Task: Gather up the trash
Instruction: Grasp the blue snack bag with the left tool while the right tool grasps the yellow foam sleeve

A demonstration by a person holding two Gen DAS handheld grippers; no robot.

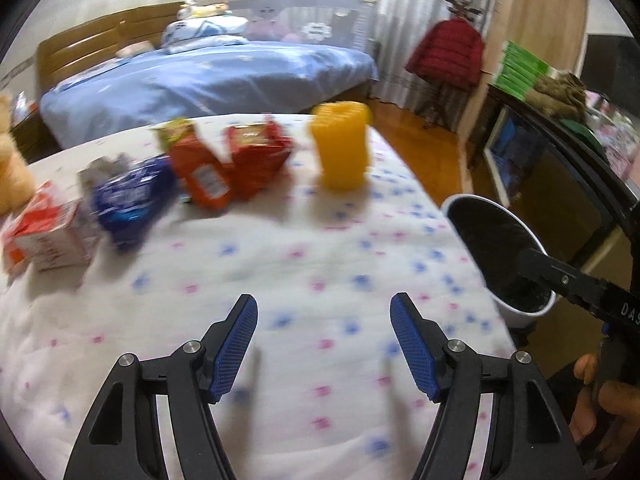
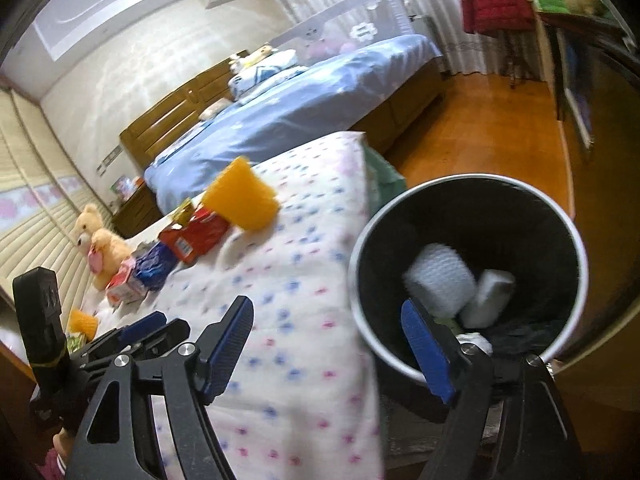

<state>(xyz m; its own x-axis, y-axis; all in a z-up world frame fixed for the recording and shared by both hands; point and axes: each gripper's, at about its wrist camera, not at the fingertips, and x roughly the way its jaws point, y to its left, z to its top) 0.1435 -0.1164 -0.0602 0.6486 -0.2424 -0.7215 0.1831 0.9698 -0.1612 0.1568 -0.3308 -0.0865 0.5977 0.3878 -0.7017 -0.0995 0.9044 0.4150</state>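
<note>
Currently both my grippers are empty. Left gripper [image 1: 323, 344]: fingers apart, hovering over the floral quilt [image 1: 312, 248]. Right gripper [image 2: 328, 344]: fingers apart, nothing between them, held at the rim of the trash bin [image 2: 576, 248], which stands just beside the bed edge. Bin already holds white wrapped pieces [image 2: 440, 280].

Remaining trash sits in a row at the far side of the quilt: white-orange carton [image 1: 44, 236], blue packet [image 1: 128, 200], red packets [image 1: 228, 168], yellow cup [image 1: 344, 144].

Risks, as I judge them: the soft quilt gives under pressure, so the packets could slide away on approach; the upright cup may tip if nudged by one finger; my right hand could knock the bin.
</note>
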